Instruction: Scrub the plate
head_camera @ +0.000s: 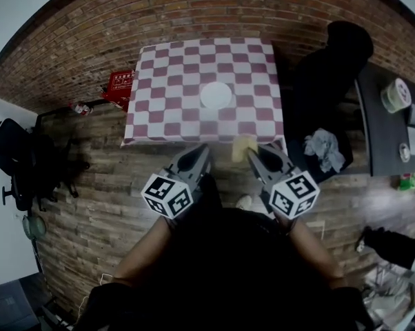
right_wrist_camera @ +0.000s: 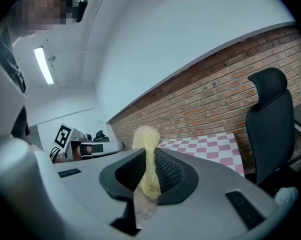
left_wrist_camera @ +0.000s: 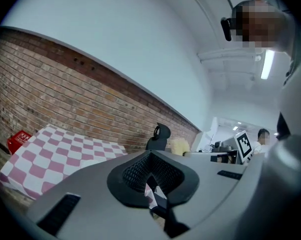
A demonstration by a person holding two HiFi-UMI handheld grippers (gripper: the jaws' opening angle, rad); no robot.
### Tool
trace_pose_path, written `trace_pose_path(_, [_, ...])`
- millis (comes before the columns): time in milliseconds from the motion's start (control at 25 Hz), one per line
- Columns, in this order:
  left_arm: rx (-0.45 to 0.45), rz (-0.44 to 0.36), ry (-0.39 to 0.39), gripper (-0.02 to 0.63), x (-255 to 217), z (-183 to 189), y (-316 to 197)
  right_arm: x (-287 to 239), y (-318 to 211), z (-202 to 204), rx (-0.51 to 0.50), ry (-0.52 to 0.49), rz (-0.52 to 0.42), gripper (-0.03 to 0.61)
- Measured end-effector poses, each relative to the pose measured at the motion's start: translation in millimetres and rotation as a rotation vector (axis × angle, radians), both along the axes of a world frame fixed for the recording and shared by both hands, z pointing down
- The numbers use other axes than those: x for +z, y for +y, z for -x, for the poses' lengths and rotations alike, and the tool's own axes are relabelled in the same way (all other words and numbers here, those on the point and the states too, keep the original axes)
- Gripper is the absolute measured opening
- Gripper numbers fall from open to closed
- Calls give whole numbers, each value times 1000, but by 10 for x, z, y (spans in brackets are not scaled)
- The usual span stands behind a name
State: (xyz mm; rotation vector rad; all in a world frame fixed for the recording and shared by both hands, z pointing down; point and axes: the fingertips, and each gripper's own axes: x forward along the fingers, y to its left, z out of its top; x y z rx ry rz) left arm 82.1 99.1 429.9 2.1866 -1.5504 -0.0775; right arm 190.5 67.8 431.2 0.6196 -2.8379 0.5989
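A white plate point(head_camera: 216, 95) lies near the middle of a table under a pink-and-white checked cloth point(head_camera: 173, 74). Both grippers hang short of the table's near edge, away from the plate. My left gripper point(head_camera: 202, 153) is shut with nothing between its jaws point(left_wrist_camera: 150, 158). My right gripper point(head_camera: 254, 156) is shut on a yellow sponge point(head_camera: 243, 147), which sticks up out of the jaws point(right_wrist_camera: 146, 156) in the right gripper view. From the left gripper view the checked cloth point(left_wrist_camera: 50, 156) lies ahead to the left, and the sponge point(left_wrist_camera: 179, 145) shows to the right.
A black office chair point(head_camera: 331, 61) stands at the table's right side. Further right, a dark desk point(head_camera: 390, 140) carries a tape roll point(head_camera: 396, 95). A crumpled grey cloth point(head_camera: 323, 149) lies beside it. A red box point(head_camera: 119, 85) sits on the plank floor left of the table.
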Motion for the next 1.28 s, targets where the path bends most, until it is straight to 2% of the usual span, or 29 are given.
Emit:
trace_pose_path(280, [150,80,-8,8,399,419,-693,112,-642,155,169,34,37,49])
trace_pose_path(600, [270,143,-23,9,689,1223,-1440,425,-1251,763,321,66,105,49])
trace_pose_path(800, [343,192,-23,11,894,1599,-1792,612,-1494,1063,383,110,144,49])
trace_pose_path(1000, [406,258,-17,22,1214,1670,-2037,885,-1700,1120,423,162,191,49])
trace_pose_path(1280, [431,338,-33,112,1650,1657,-2363,1375,-1983,1126,415,223,264,49])
